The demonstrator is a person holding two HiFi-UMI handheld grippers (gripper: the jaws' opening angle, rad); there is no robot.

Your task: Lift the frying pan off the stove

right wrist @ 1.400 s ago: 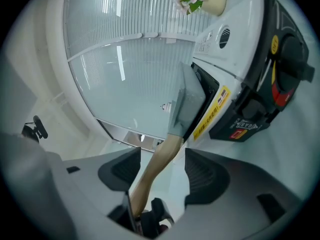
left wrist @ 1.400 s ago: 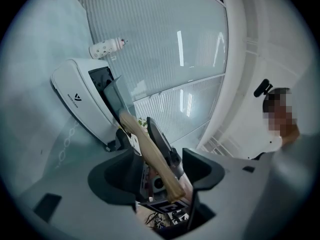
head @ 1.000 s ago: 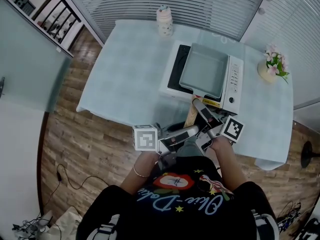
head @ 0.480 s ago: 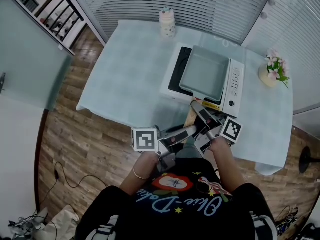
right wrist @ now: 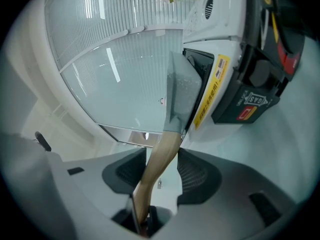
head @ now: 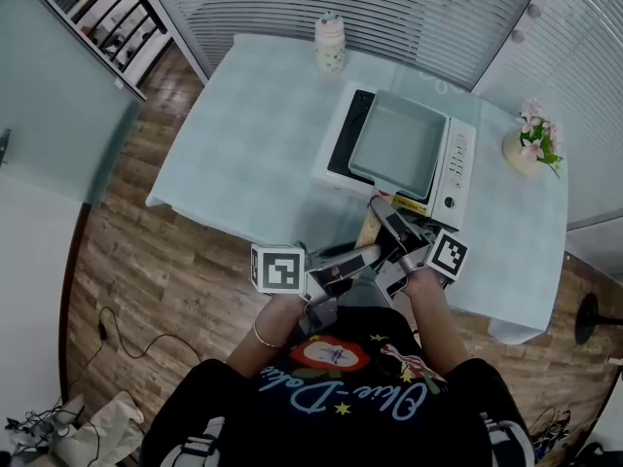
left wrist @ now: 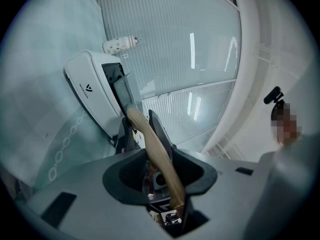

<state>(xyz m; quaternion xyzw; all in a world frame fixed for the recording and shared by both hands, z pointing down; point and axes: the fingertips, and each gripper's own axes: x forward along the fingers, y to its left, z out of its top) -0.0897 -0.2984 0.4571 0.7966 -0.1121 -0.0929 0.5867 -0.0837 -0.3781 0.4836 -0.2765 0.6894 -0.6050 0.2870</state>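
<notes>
Gripping the wooden handle point(head: 369, 228) of the frying pan point(head: 394, 147), the left gripper point(head: 375, 252) has just been closing its jaws. They now stand partway in, with the pads pressed on the handle's near end. The right gripper point(head: 385, 212) holds the same handle just beyond the left gripper's tips, closer to the pan. Its jaws have also just been closing, and in the right gripper view the handle runs between the ribbed pads, which bear on its sides. Straight ahead of both grippers the square grey pan rests flat on the stove point(head: 456, 163), a white tabletop burner with its control panel on the right gripper's side. The stove stands on a table point(head: 243, 134) covered in pale blue cloth. Far beyond the grippers, past the stove, a small bottle point(head: 330, 42) stands upright near the table's far edge. Well off to the right of the right gripper sits a flowerpot point(head: 531, 146) with pink blooms.
</notes>
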